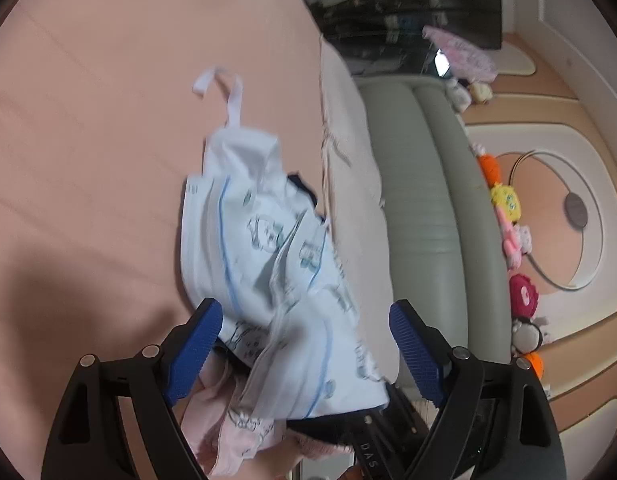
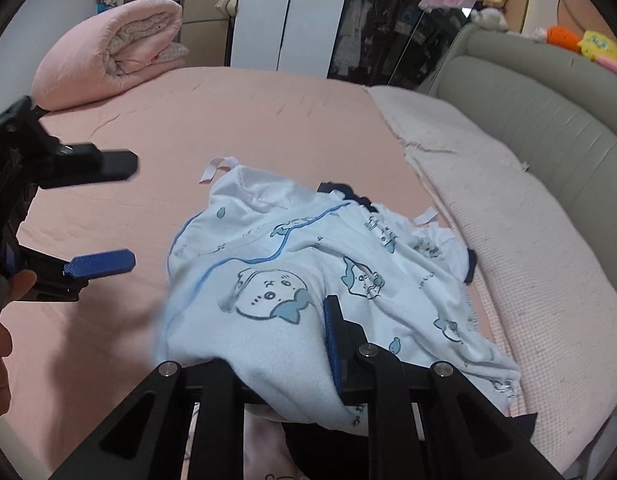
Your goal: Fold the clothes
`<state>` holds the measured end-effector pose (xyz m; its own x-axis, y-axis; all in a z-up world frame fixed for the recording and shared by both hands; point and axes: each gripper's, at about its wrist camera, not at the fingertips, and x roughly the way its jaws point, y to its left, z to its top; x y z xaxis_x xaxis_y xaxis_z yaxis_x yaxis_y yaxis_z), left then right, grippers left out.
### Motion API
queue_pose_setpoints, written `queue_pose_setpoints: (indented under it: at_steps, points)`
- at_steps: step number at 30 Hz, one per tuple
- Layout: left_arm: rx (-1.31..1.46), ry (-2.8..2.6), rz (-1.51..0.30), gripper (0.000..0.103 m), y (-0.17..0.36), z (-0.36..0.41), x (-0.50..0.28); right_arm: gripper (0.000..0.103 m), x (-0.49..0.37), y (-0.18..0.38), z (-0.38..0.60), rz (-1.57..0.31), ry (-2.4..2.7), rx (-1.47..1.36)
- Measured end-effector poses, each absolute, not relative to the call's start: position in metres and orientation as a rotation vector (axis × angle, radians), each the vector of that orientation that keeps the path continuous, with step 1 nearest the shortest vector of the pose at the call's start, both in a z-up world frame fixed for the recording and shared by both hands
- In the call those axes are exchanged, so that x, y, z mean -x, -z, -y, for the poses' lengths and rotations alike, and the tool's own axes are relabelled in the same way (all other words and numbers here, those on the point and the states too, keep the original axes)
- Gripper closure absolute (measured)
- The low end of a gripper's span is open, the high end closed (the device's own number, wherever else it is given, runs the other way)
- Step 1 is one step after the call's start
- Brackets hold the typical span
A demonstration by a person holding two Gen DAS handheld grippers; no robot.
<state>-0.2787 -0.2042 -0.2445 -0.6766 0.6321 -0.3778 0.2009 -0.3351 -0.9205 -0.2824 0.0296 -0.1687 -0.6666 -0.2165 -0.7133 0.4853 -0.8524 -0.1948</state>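
I am viewing a white printed garment [image 2: 308,280] lying crumpled on the pink bed sheet [image 2: 268,120], near the bed's head side. Its soft knit fabric is carrying blue cartoon figures and a thin blue piping line, and a white strap loop [image 2: 218,168] is lying flat on the sheet at its far edge.

I am holding the left gripper [image 2: 102,216] beside the garment with its fingers spread wide and nothing between them. In the left wrist view, its ribbed blue pads [image 1: 196,356] are standing on either side of the garment's near edge without pressing it.

The right gripper [image 2: 268,360] is sitting at the garment's near hem. The fabric is draping over its left finger, so I cannot tell whether it is pinching the cloth or merely standing under it; only the right blue pad [image 2: 332,344] is showing.

Open sheet is lying to the left and beyond the garment. A rolled pink quilt [image 2: 116,48] is occupying the far corner. A textured beige blanket [image 2: 508,220] is running along the padded grey headboard [image 2: 548,112], just beside the garment's right edge. Pink clothing [image 1: 228,432] is lying under the garment's near end.
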Motion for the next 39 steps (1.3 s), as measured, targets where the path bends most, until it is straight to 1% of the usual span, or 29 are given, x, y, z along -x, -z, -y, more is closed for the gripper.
queue_pose_setpoints:
  at_steps: [4,11,15,22,26,31,32,33,34,35,36,39]
  points:
    - [1.161,-2.087,1.572,0.017,0.245,0.191,0.283,0.087,0.276,0.162,-0.029,-0.494,2.567,-0.965]
    - [1.18,-2.057,1.534,0.017,0.235,0.176,0.289,0.087,0.254,0.143,-0.03,-0.395,2.657,-0.818]
    - [1.171,-2.043,1.528,0.017,0.229,0.174,0.287,0.087,0.242,0.134,-0.024,-0.39,2.671,-0.767]
    - [1.15,-2.032,1.563,0.017,0.229,0.18,0.285,0.087,0.229,0.127,-0.019,-0.358,2.626,-0.736]
    - [1.133,-2.02,1.552,0.018,0.223,0.179,0.283,0.087,0.216,0.122,-0.015,-0.375,2.61,-0.71]
    - [1.106,-1.964,1.598,0.018,0.222,0.174,0.279,0.087,0.21,0.115,-0.014,-0.355,2.614,-0.703]
    - [1.096,-1.945,1.62,0.026,0.222,0.174,0.278,0.087,0.209,0.113,-0.015,-0.341,2.616,-0.706]
    - [1.081,-1.925,1.638,0.038,0.222,0.173,0.276,0.087,0.209,0.111,-0.016,-0.33,2.617,-0.71]
    - [1.065,-1.909,1.654,0.045,0.221,0.172,0.274,0.087,0.209,0.11,-0.017,-0.324,2.618,-0.713]
    - [1.055,-1.899,1.664,0.057,0.22,0.172,0.273,0.087,0.207,0.108,-0.018,-0.318,2.62,-0.713]
    - [1.054,-1.9,1.663,0.066,0.218,0.172,0.27,0.087,0.206,0.105,-0.019,-0.313,2.619,-0.711]
    - [1.038,-1.938,1.631,0.074,0.199,0.173,0.263,0.087,0.199,0.096,-0.017,-0.336,2.614,-0.7]
